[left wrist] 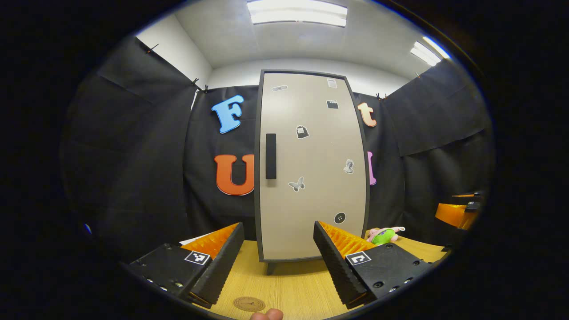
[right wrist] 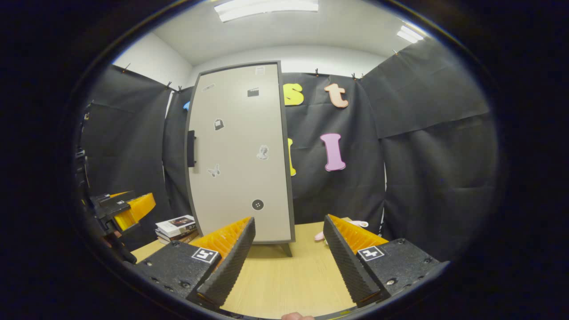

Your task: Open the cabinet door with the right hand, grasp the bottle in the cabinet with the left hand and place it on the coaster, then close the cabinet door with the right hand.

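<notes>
Both grippers hung level above the wooden table [left wrist: 289, 284], the left gripper [left wrist: 275, 262] and right gripper [right wrist: 289, 258] with fingers spread apart, gripping nothing. The cabinet door [left wrist: 311, 169] stood closed ahead, the coaster [left wrist: 249, 304] lying below the left gripper.

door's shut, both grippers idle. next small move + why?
Probably bring the right gripper forward and leftward to the dark handle on the cabinet door. The door looks closed, so the bottle is hidden; both grippers are open and hold nothing. The left gripper can wait near the coaster.
</notes>
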Demonstrator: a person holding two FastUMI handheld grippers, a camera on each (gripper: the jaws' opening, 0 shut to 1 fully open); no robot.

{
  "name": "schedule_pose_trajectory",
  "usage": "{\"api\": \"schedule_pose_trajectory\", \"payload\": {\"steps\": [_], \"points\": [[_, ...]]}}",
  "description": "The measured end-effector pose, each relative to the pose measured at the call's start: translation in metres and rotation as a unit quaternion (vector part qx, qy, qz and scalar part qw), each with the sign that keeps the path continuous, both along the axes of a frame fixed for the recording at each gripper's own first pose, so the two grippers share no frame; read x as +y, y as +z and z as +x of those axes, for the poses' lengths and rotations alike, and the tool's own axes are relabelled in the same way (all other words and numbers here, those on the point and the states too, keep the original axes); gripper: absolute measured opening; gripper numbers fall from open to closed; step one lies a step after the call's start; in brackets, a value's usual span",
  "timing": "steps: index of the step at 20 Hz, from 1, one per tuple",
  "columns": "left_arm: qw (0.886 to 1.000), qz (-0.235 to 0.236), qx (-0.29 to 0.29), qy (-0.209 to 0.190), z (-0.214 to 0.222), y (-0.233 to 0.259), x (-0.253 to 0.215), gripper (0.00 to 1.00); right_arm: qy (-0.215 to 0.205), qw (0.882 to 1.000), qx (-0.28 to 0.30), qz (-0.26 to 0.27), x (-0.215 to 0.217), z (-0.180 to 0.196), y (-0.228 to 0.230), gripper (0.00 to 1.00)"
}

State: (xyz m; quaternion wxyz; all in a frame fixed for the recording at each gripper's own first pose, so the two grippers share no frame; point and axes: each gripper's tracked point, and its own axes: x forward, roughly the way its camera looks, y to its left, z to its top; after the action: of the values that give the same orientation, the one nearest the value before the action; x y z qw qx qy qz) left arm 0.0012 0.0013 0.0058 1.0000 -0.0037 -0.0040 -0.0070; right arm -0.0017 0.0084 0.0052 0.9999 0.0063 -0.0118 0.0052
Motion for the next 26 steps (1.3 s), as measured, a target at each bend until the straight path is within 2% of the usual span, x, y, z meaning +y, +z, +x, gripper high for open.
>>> {"api": "schedule_pose_trajectory", "payload": {"steps": [1,2,4,5,10,15,16,18,19,20,22,23,24,25,26], "points": [[1.0,0.001,0.0,-0.001,0.0,0.0,0.0,0.95,0.0,1.0,0.0,0.0,0.0,0.001,-0.001,0.99],[1.0,0.001,0.001,-0.001,0.001,0.0,0.001,0.95,0.0,1.0,0.0,0.0,0.001,0.0,0.0,0.94],[1.0,0.003,0.001,-0.001,0.001,0.001,0.002,0.95,0.0,1.0,0.0,0.001,0.002,0.0,-0.001,0.98],[1.0,0.003,0.001,-0.001,0.001,0.001,0.002,0.95,0.0,1.0,0.001,0.001,0.002,0.0,-0.001,0.94],[1.0,-0.002,0.005,0.005,0.0,0.0,0.006,0.95,-0.009,1.0,-0.001,-0.011,-0.002,0.002,0.0,0.94],[1.0,-0.003,0.005,0.011,-0.001,0.0,0.009,0.95,0.011,1.0,0.014,-0.013,0.005,0.016,0.0,0.94],[1.0,-0.002,0.005,0.01,-0.002,0.0,0.008,0.95,0.024,0.999,0.023,-0.011,0.011,0.021,-0.001,0.99],[1.0,-0.001,0.005,0.009,-0.002,-0.001,0.008,0.95,0.051,0.998,0.032,-0.003,0.022,0.033,0.007,0.99],[1.0,0.002,0.006,0.011,-0.003,0.0,0.009,0.95,0.068,0.997,0.034,0.002,0.028,0.04,0.012,0.94],[1.0,0.006,0.004,0.014,-0.004,0.0,0.01,0.95,0.083,0.996,0.034,0.006,0.035,0.047,0.019,1.0],[1.0,0.013,-0.001,0.017,-0.003,0.004,0.013,0.95,0.101,0.994,0.031,0.007,0.044,0.065,0.033,0.94],[1.0,0.016,0.001,0.017,-0.004,0.002,0.013,0.95,0.104,0.994,0.032,0.007,0.047,0.077,0.038,0.94],[1.0,0.022,0.001,0.017,-0.005,0.003,0.014,0.95,0.113,0.993,0.031,0.01,0.055,0.088,0.045,0.99],[0.999,0.028,0.001,0.02,-0.007,0.004,0.017,0.95,0.126,0.991,0.032,0.012,0.067,0.1,0.052,0.94],[0.999,0.031,0.002,0.023,-0.008,0.004,0.019,0.95,0.138,0.99,0.034,0.011,0.079,0.109,0.059,0.99]]}}
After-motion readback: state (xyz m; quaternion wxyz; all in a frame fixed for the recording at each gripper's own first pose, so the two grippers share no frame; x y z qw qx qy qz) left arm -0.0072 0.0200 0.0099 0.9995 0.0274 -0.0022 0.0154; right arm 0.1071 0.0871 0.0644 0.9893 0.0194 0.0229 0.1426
